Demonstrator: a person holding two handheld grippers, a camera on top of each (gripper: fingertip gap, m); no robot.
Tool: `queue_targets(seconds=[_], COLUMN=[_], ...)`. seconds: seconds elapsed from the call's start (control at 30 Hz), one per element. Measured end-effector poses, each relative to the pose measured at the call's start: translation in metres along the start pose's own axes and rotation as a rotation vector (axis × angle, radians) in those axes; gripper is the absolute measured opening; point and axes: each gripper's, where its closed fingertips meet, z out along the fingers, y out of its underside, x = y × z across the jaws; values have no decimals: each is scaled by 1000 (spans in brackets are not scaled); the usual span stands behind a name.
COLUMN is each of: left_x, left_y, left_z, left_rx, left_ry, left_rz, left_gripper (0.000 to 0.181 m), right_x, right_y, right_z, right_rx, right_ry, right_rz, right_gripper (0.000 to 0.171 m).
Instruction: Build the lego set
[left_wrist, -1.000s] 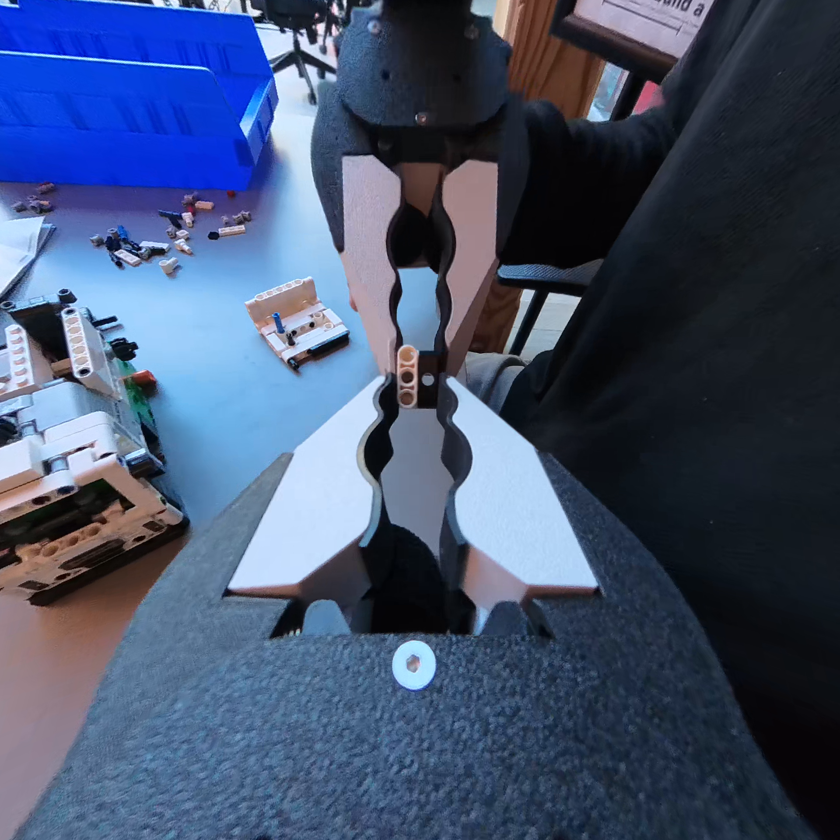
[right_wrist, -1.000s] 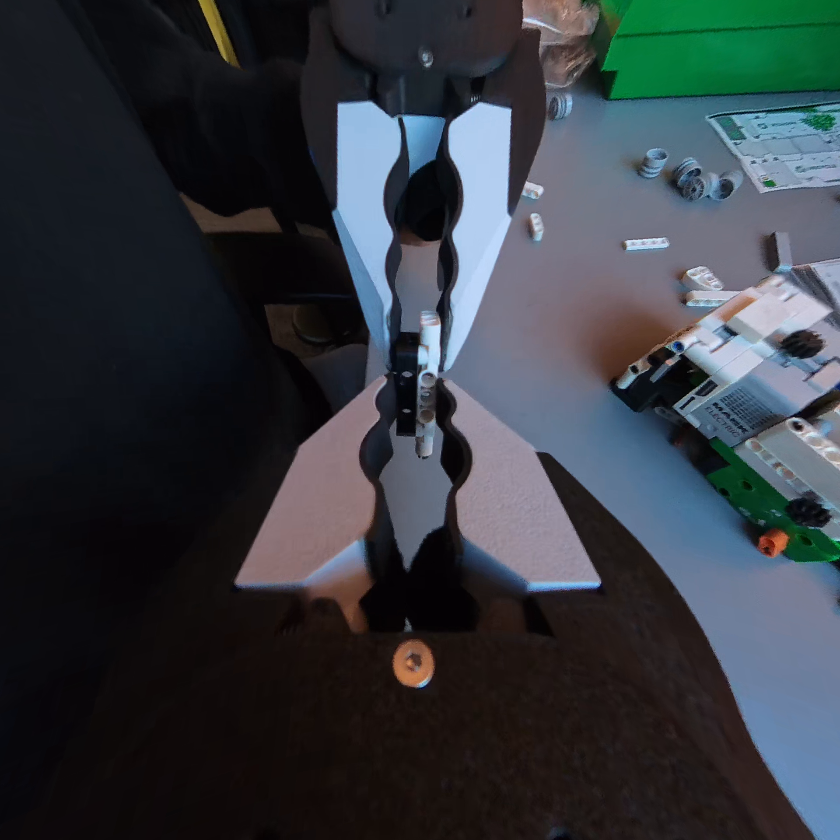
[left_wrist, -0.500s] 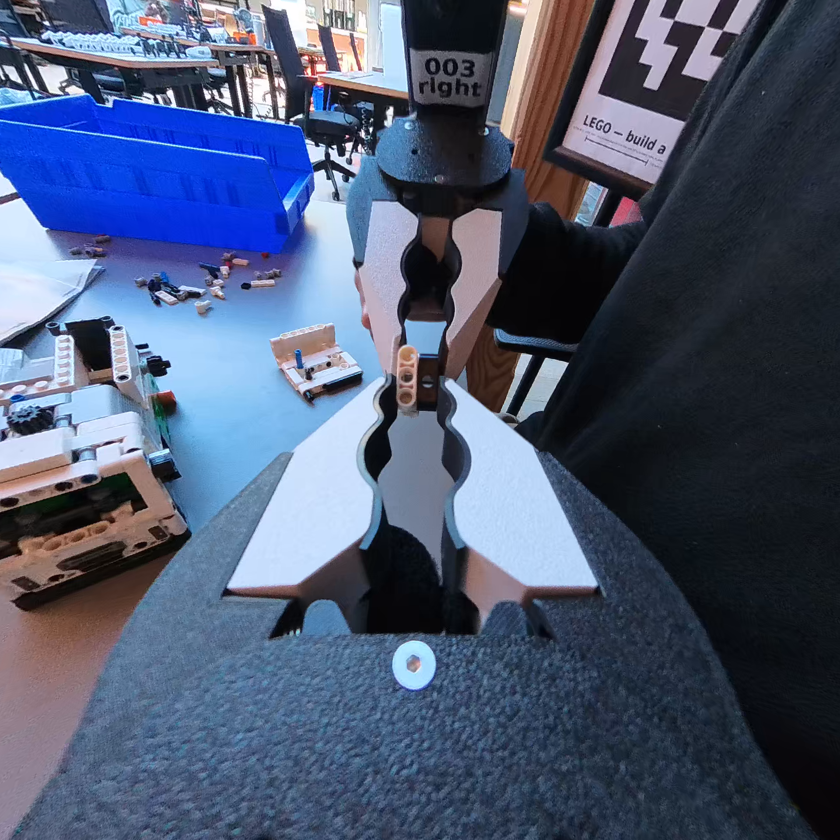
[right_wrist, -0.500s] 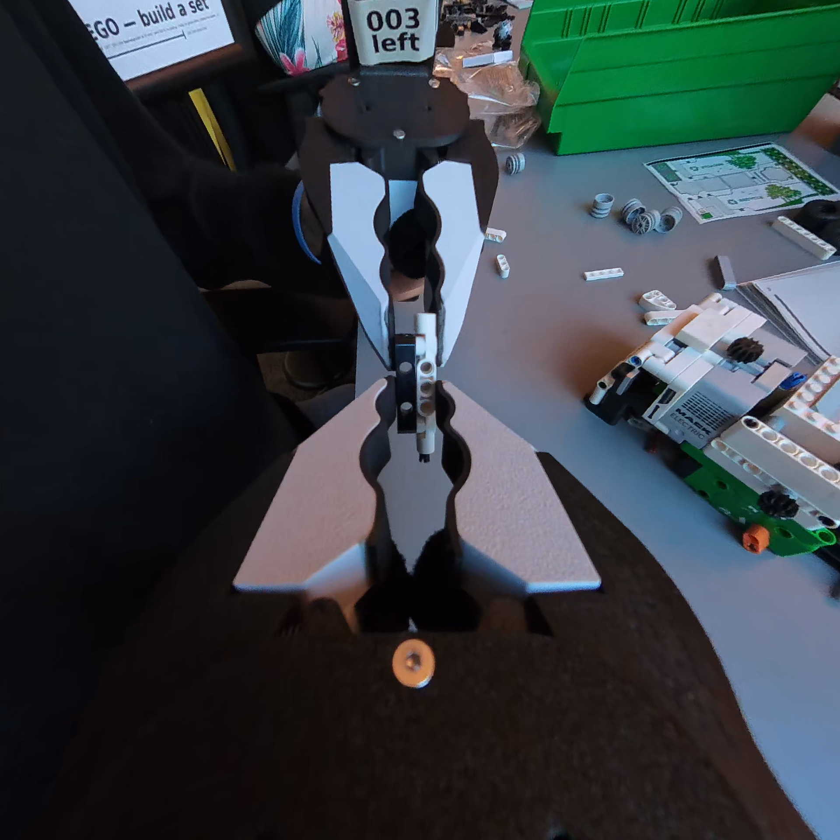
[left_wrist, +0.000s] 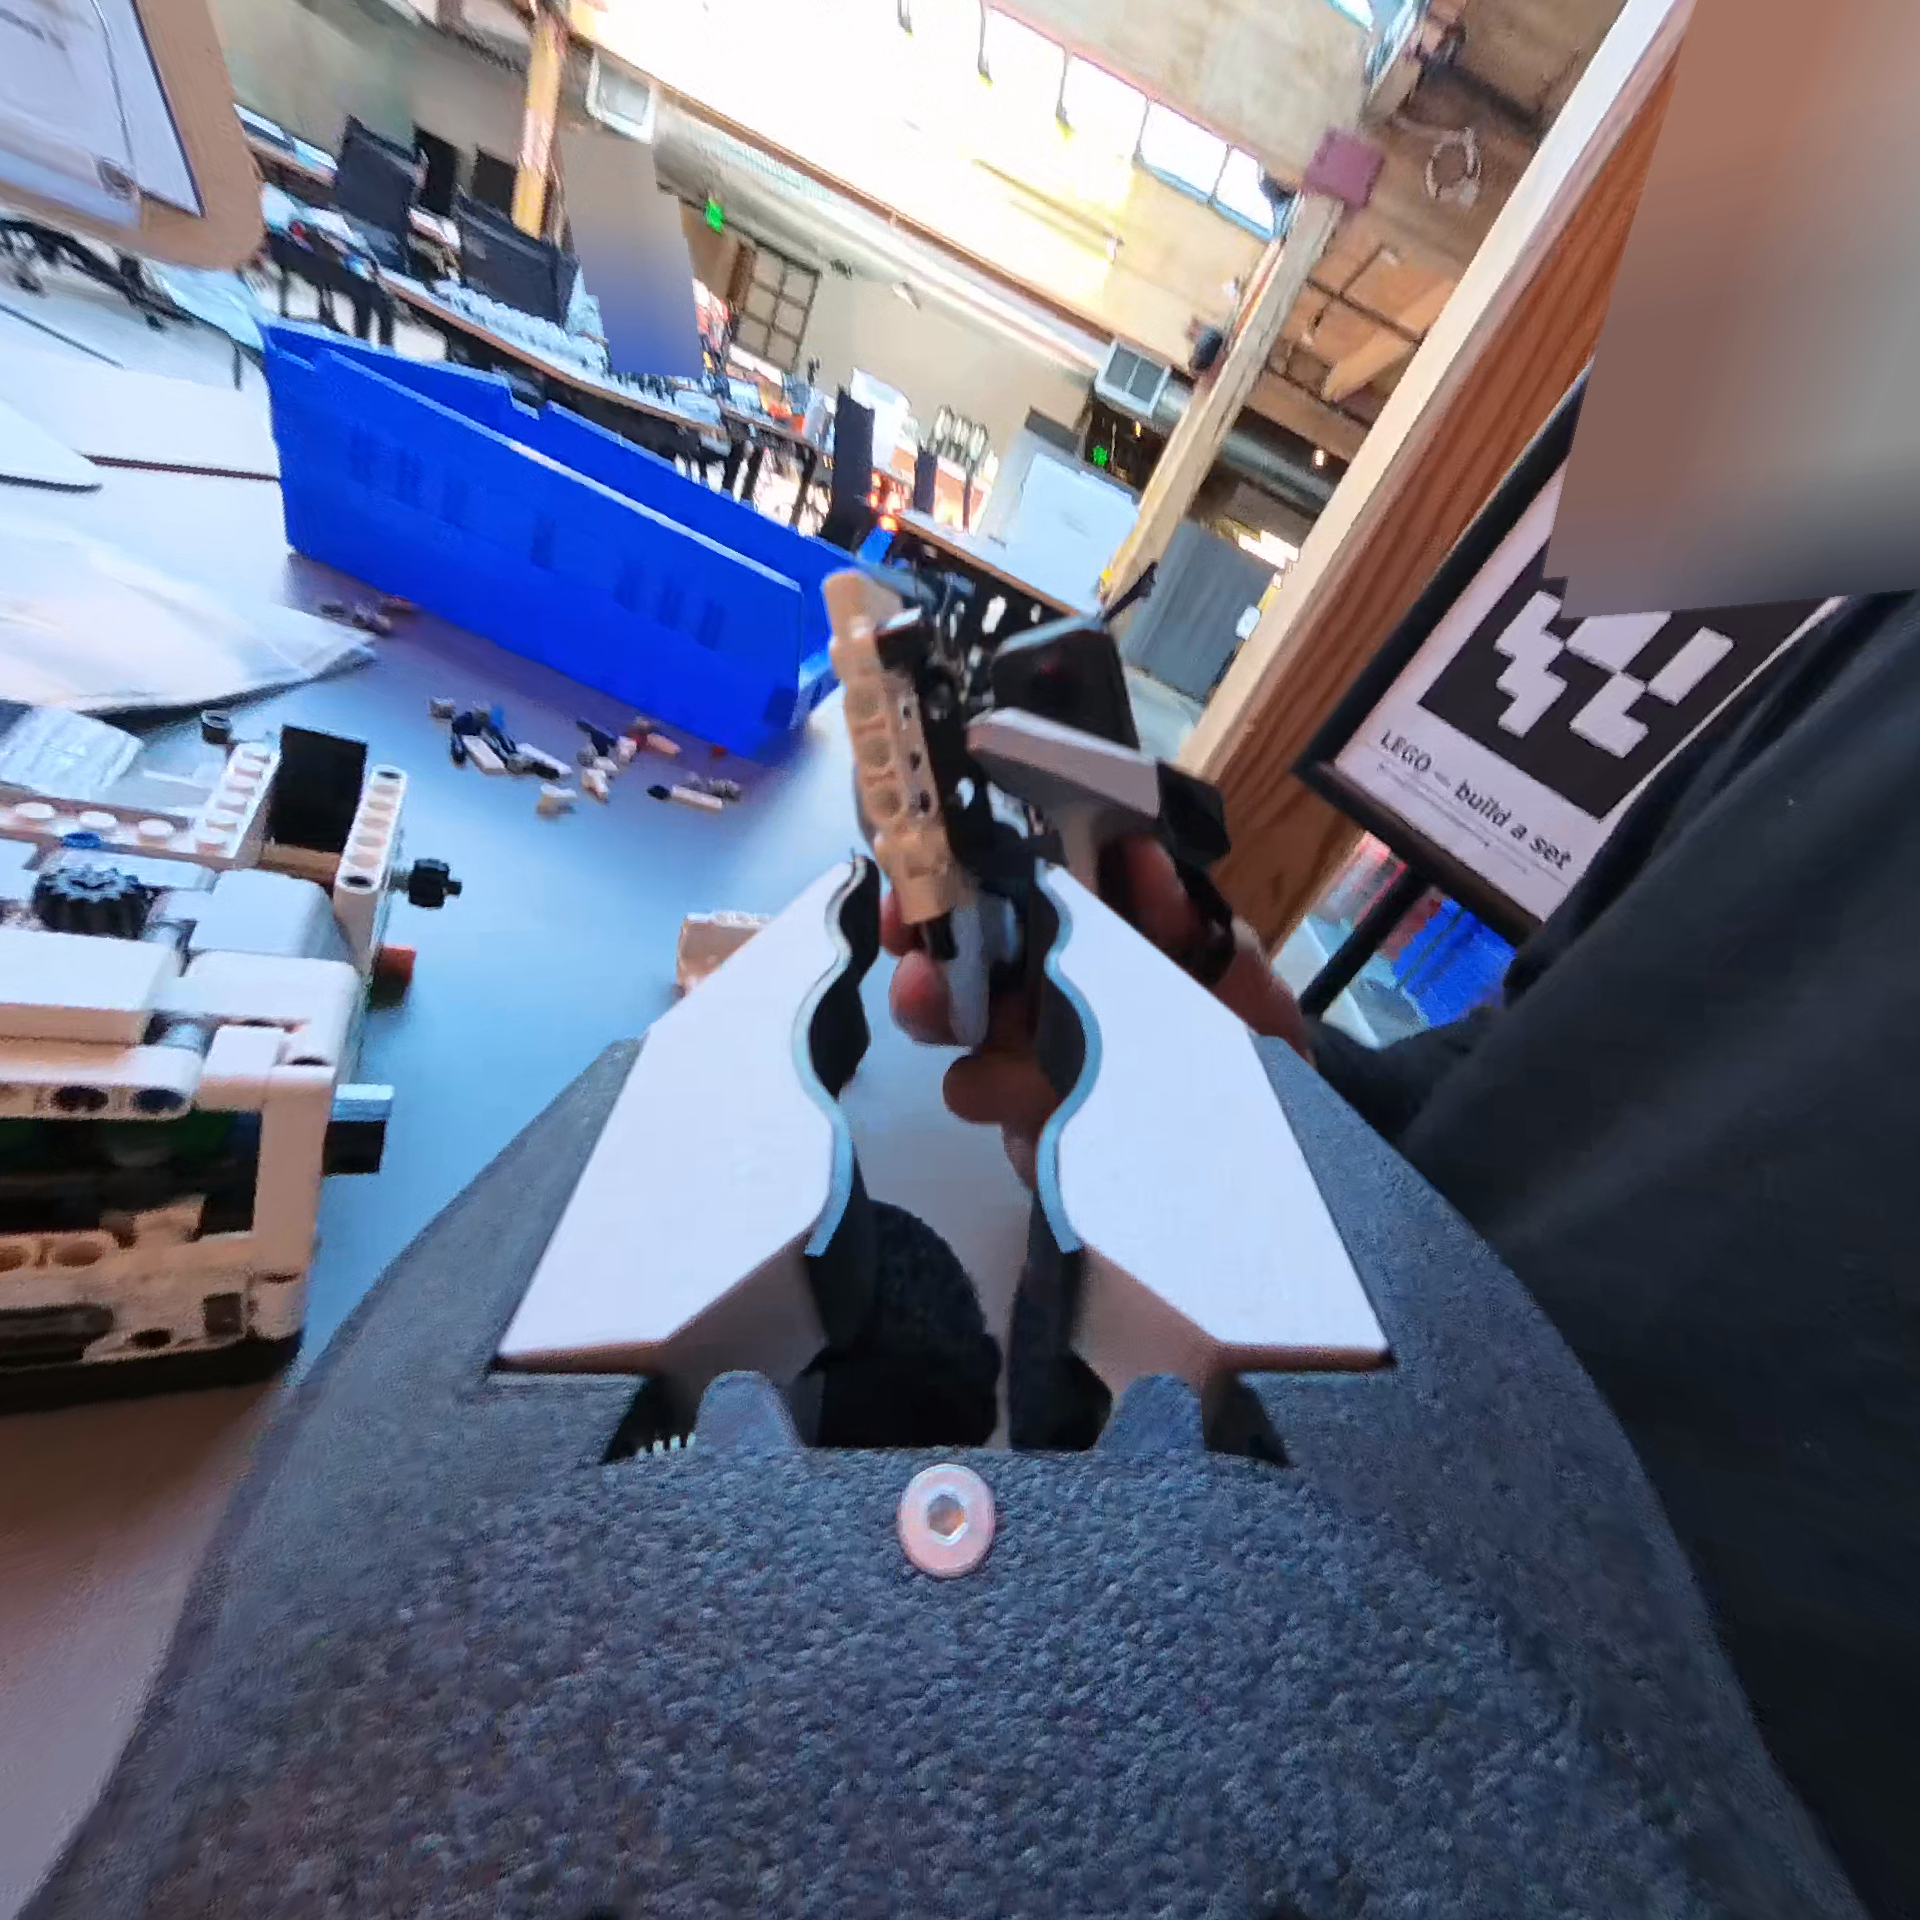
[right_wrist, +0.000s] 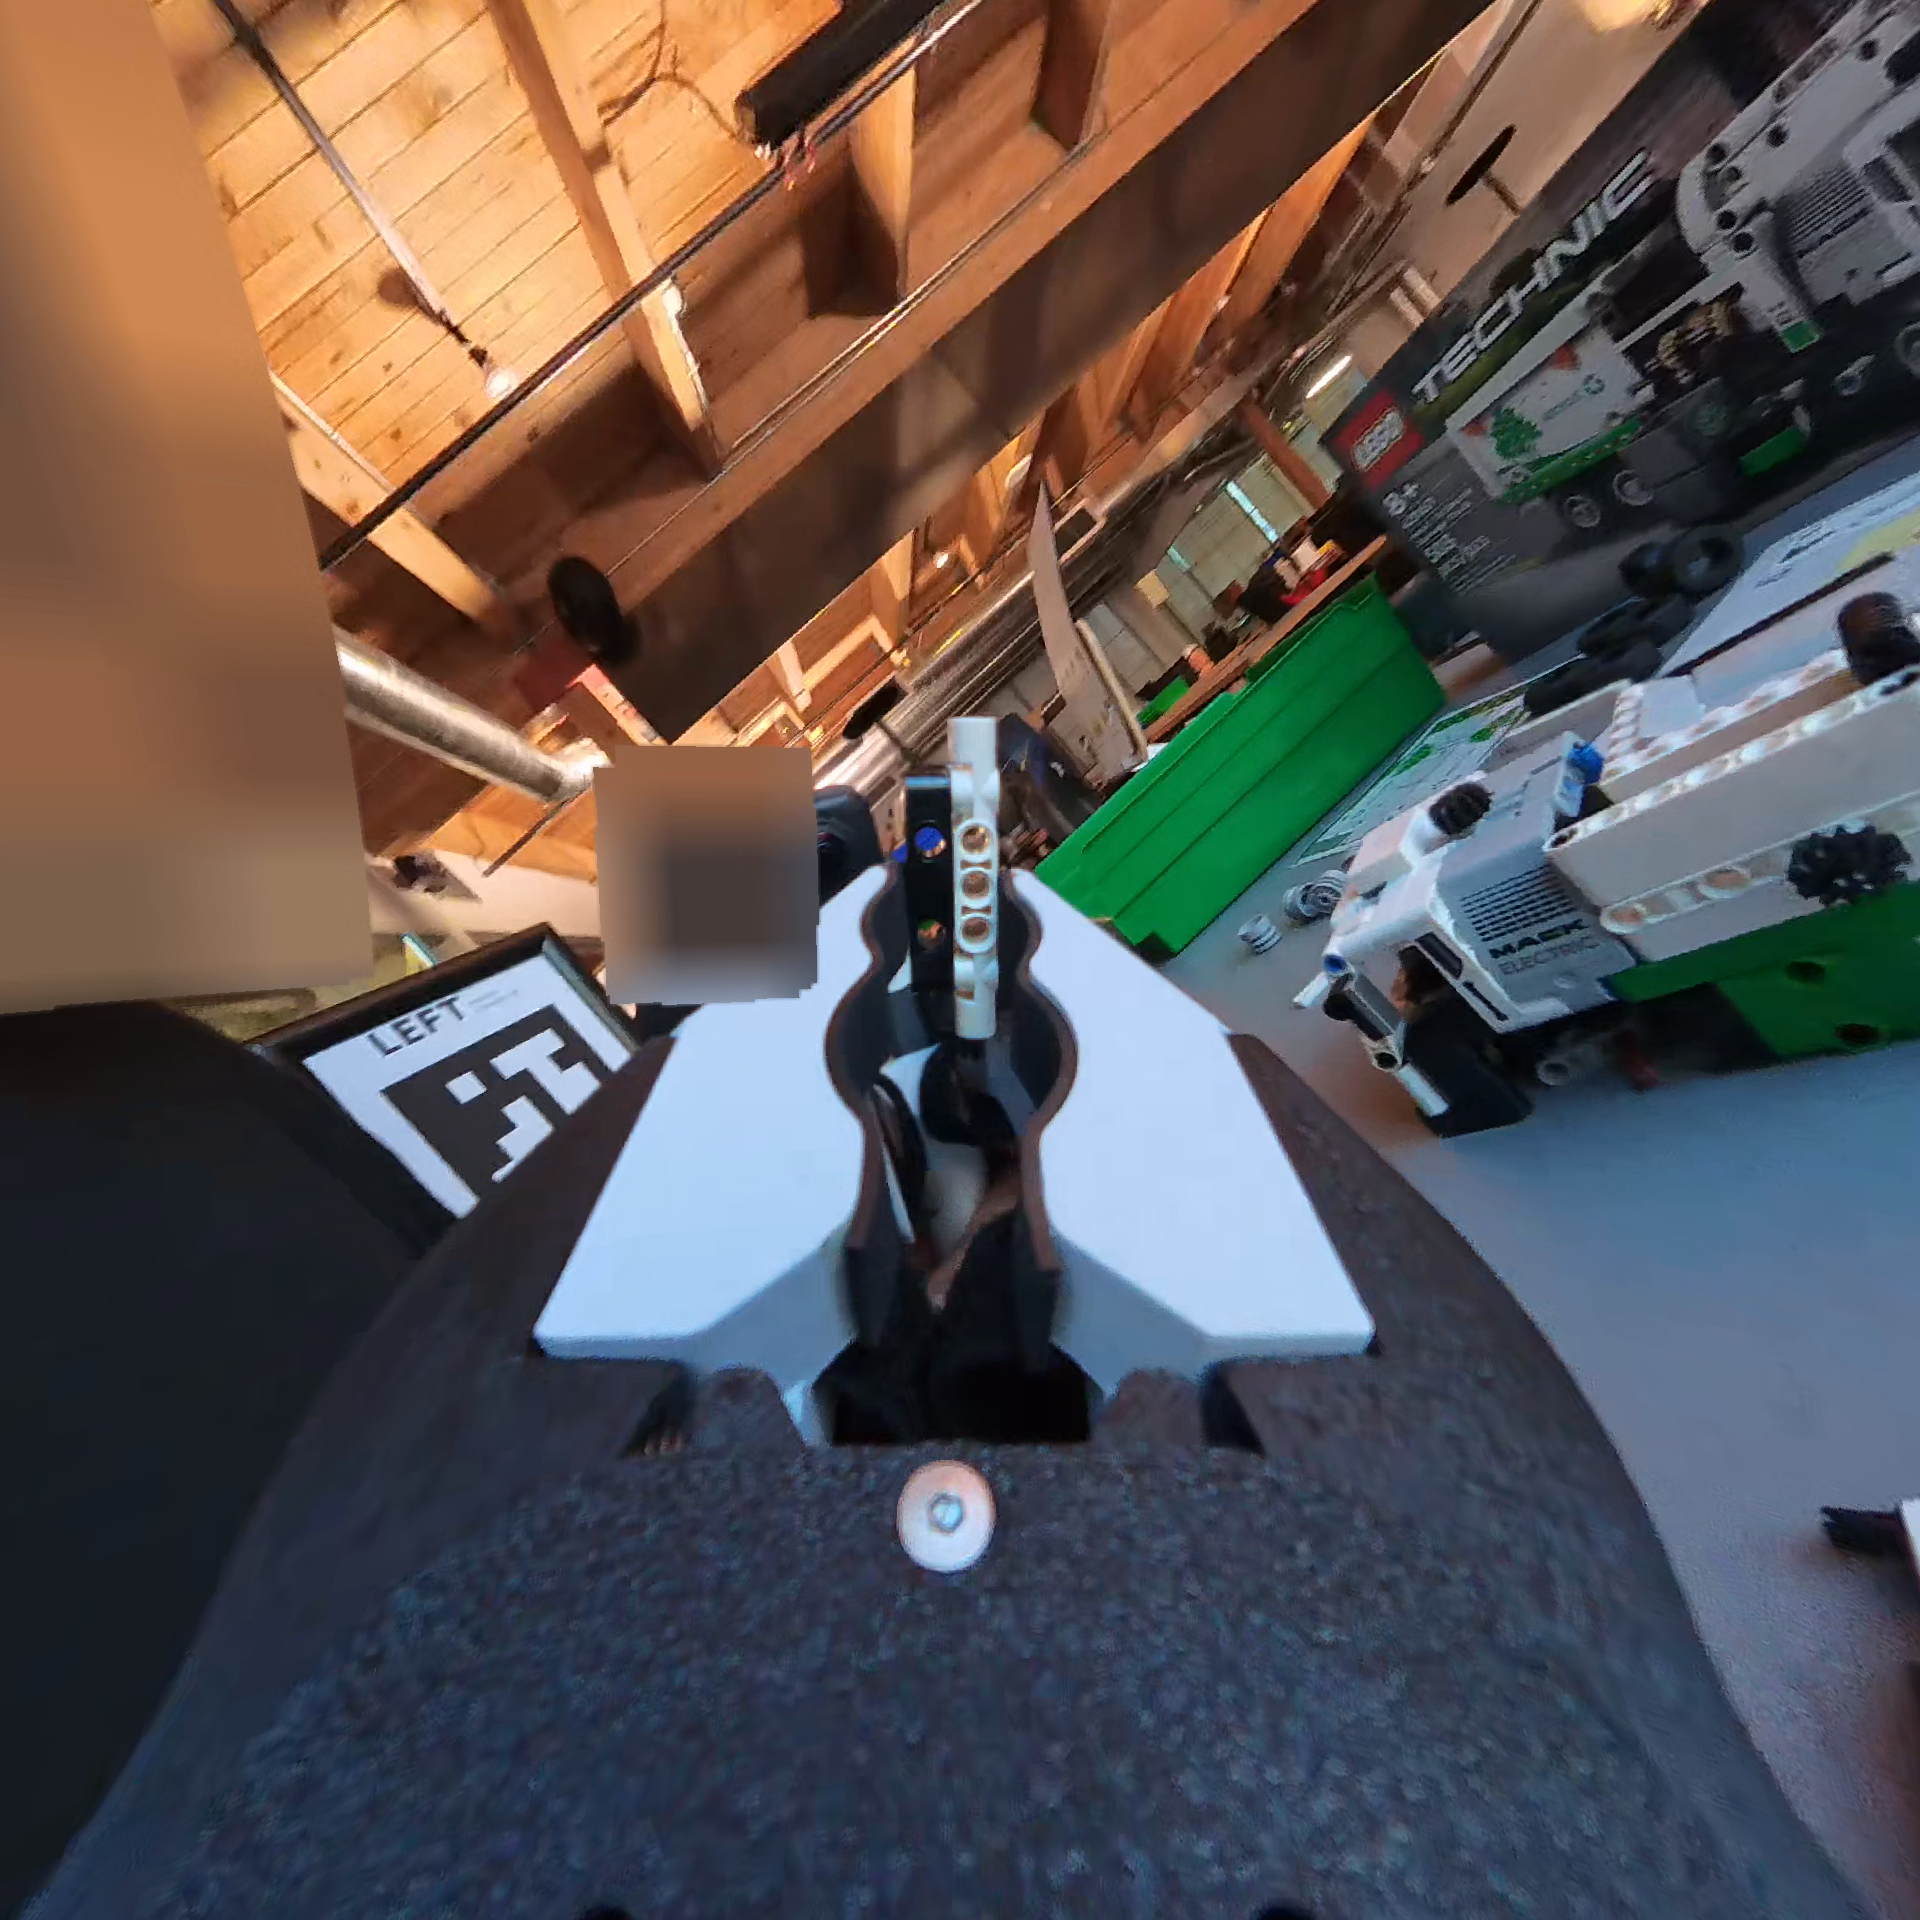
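Observation:
A small assembly of a white holed beam and a black beam (right_wrist: 975, 894) is clamped between the tips of my right gripper (right_wrist: 956, 894), held up in the air. In the left wrist view the same assembly (left_wrist: 894, 769) stands tilted, and one grey finger (left_wrist: 1070, 769) of the right gripper grips it from the right. My left gripper (left_wrist: 951, 883) sits just below it with its jaws a little apart. The assembly's lower end hangs between the left tips. The half-built white and green truck (right_wrist: 1507, 914) stands on the table; it also shows in the left wrist view (left_wrist: 156, 1039).
A blue bin (left_wrist: 540, 561) stands at the back with loose small pieces (left_wrist: 592, 758) before it. A small white sub-assembly (left_wrist: 717, 940) lies behind my left finger. A green bin (right_wrist: 1247, 790), grey hubs (right_wrist: 1299, 914), black tyres (right_wrist: 1683, 582) and the set's box (right_wrist: 1610, 364) are near the truck. Only a small space, under 4 cm, lies between the two pairs of fingers.
Both grippers have tilted upward, away from the table. The left jaws have widened and loosened from the assembly. The right gripper keeps hold of it and has turned it.

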Motion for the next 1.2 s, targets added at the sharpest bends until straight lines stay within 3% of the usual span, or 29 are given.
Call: queue_targets(seconds=[0.17,0.3,0.43,0.57,0.63,0.8,0.93,1.2], left_x=[7,10,-12,-50,-54,-63,-62,-63], left_y=[-7,0,15,51,65,85,93,98], left_z=[-3,-7,-10,-26,-29,-29,-16,-3], left_rx=[91,68,-123,-489,-625,-838,-925,-938], left_ry=[45,104,-57,-332,-360,-424,-421,-424], left_rz=[-110,-218,-194,-53,-32,73,152,235], left_gripper=[15,6,6,7,7,7,7,7], right_x=[-6,-11,8,39,45,31,26,24], right_y=[3,13,20,-7,-18,-33,-36,-49], right_z=[-4,-9,-22,-58,-74,-95,-112,-134], right_rx=[7,-68,-224,-317,-345,-218,-121,-119], right_ry=[-66,-77,65,339,422,407,427,490], right_rz=[28,-18,-150,-512,-646,-594,-579,-683], right_gripper=[15,15,30,31,27,24,24,22])
